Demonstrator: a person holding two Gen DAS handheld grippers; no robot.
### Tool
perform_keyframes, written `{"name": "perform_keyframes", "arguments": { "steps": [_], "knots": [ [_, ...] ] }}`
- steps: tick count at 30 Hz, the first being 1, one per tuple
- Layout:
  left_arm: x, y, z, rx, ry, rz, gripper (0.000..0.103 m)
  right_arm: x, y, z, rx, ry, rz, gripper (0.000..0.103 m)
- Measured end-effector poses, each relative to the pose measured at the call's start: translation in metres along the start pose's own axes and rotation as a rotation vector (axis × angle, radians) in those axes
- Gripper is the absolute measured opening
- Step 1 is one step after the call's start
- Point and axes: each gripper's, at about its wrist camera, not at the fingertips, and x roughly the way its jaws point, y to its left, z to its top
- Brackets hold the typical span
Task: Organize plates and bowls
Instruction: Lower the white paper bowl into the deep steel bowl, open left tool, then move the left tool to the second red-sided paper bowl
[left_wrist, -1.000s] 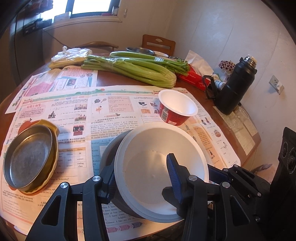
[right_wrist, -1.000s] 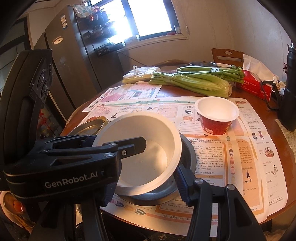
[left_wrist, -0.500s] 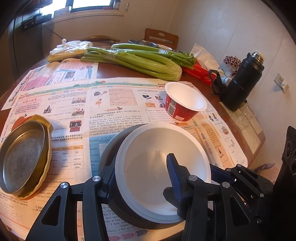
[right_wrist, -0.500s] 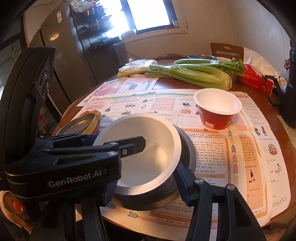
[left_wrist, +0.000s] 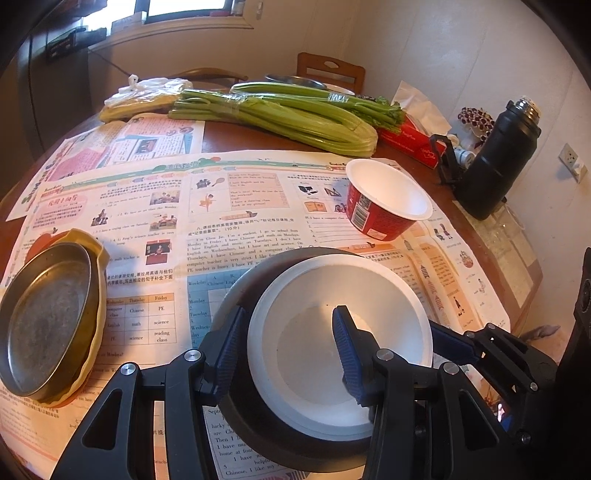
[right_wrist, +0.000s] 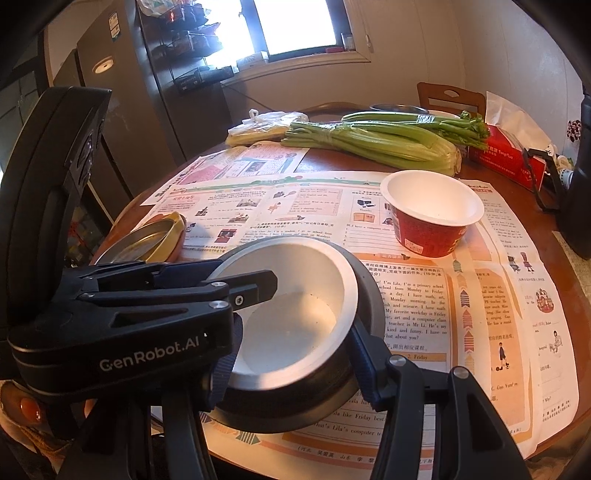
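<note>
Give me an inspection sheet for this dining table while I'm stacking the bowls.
Surface: round wooden table, mostly covered by newspaper.
Job's things: white bowl nested in dark bowl at the near edge; red cup upright and empty behind them; metal plate resting in yellow dish to the left.
Clutter: celery, plastic bag, tissue box and black flask along the far side.
Grippers: left gripper pinches the white bowl's wall, one finger inside; right gripper straddles the dark bowl, grip unclear.
Cables: nothing seen.
Surroundings: chair, window, fridge, wall socket.
</note>
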Motion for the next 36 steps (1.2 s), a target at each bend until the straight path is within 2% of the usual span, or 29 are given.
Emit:
{"name": "perform_keyframes", "arguments": {
  "steps": [13,16,20,36],
  "knots": [
    [-0.006,0.004,0.0,-0.013,-0.005,-0.008,0.05,-0.008,-0.006,0.001,0.006,-0.032,-0.037,0.057],
    [-0.015,0.004,-0.001,-0.016,-0.027,-0.016,0.05,-0.011,-0.006,0.003,0.009,-0.037,-0.04,0.057],
    [-0.022,0.003,-0.001,-0.011,-0.04,-0.009,0.058,-0.018,-0.006,0.003,0.011,-0.06,-0.048,0.057],
    [-0.054,-0.001,-0.005,-0.008,-0.117,0.0,0.069,-0.046,-0.01,0.004,0.033,-0.145,-0.095,0.057]
  ]
}}
